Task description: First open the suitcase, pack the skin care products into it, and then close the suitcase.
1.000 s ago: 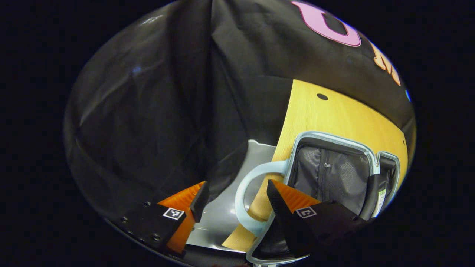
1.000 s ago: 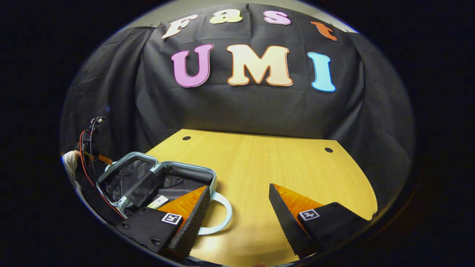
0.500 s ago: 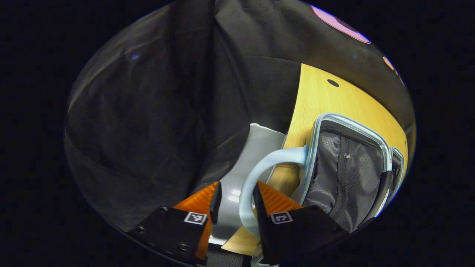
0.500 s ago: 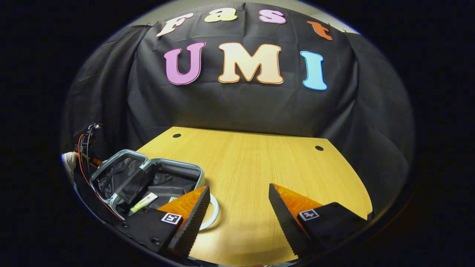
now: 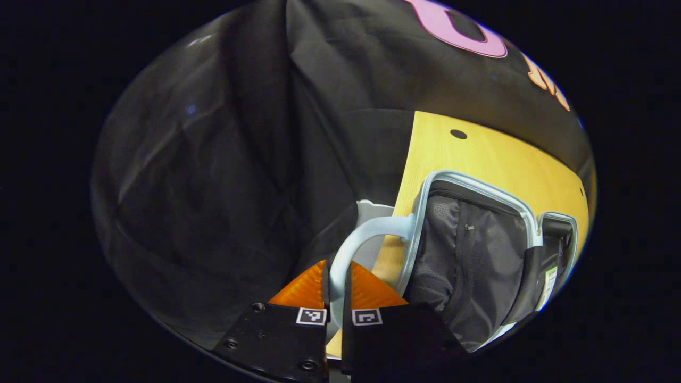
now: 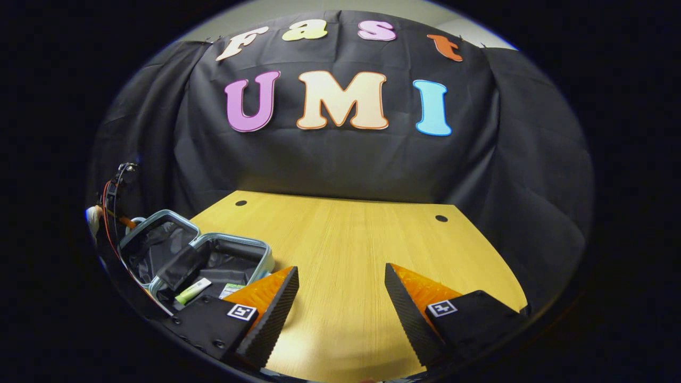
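In the left gripper view, the left gripper (image 5: 337,290) sits at 6 o'clock with its two orange fingers (image 5: 303,284) clenched on the pale blue handle (image 5: 351,250) of the suitcase (image 5: 473,250), the loop of the handle running down between the pads and both pressing on it. The handle arches up toward 12 o'clock from the grip and joins the pale blue rim of the case at about 3 o'clock from the fingers. The suitcase lies open on the wooden table (image 5: 479,154), at 4 o'clock in this view, showing a grey mesh lining with a zip, and a black divider flap (image 5: 532,287) hangs at its far edge. The handle side of the case reaches the table's edge, with the grey floor (image 5: 370,210) visible beyond it. In the right gripper view, the right gripper (image 6: 340,303) at 6 o'clock is released, its fingers spread wide above bare tabletop and touching nothing. The open suitcase (image 6: 234,255) sits at 8 o'clock there, both halves lying apart near the table's left edge, and inside the nearer half rests a pale green tube (image 6: 192,290) beside a white-and-green packet (image 6: 230,290), partly hidden behind the right gripper's near finger. A hand (image 6: 93,215) with red cables (image 6: 109,213) appears at 9 o'clock, just past the case
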